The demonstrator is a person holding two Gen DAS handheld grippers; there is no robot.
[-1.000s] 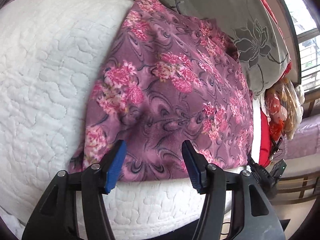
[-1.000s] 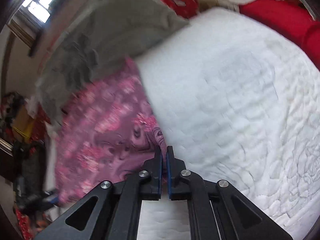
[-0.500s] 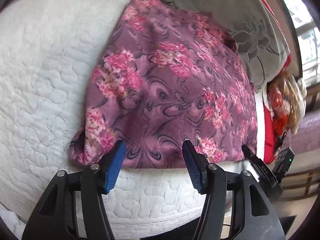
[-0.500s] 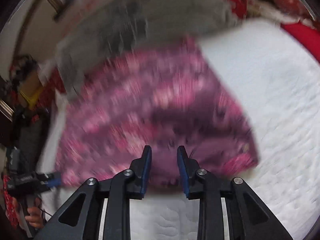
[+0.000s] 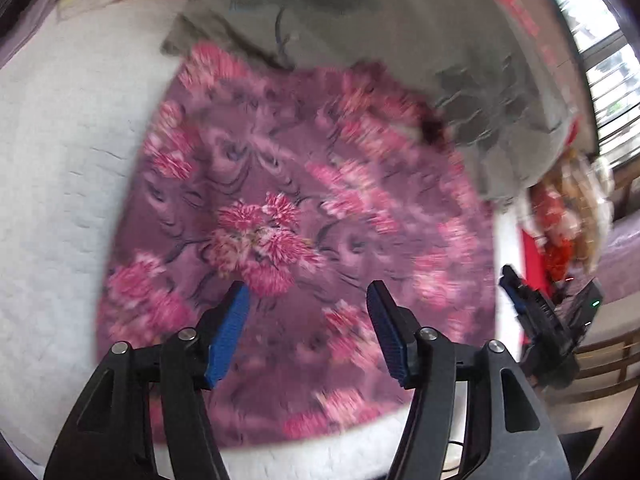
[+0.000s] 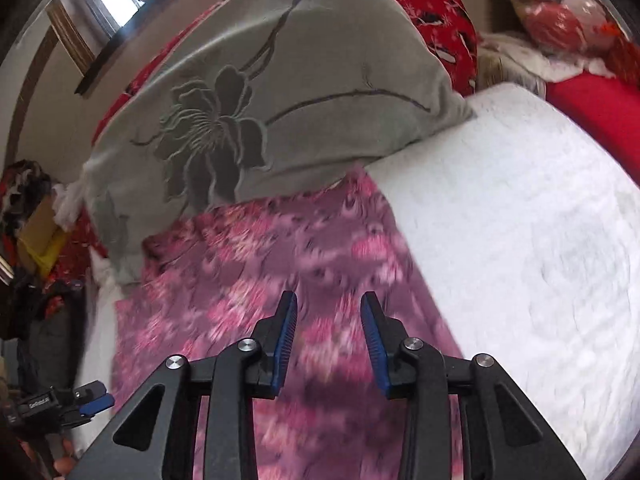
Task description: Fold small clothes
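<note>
One floral garment (image 5: 304, 184) flat on white quilt (image 6: 520, 220); two tongs: left (image 5: 308, 300) agape, right (image 6: 329, 312) just opening, both empty.

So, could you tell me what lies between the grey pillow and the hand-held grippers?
The floral garment, spread on the white quilt, in both wrist views.

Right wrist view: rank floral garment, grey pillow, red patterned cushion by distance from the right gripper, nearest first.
1. Floral garment, directly under the right gripper, spread on the bed.
2. Grey pillow, beyond the garment, overlapping its far edge.
3. Red patterned cushion, behind the pillow, top right.
</note>
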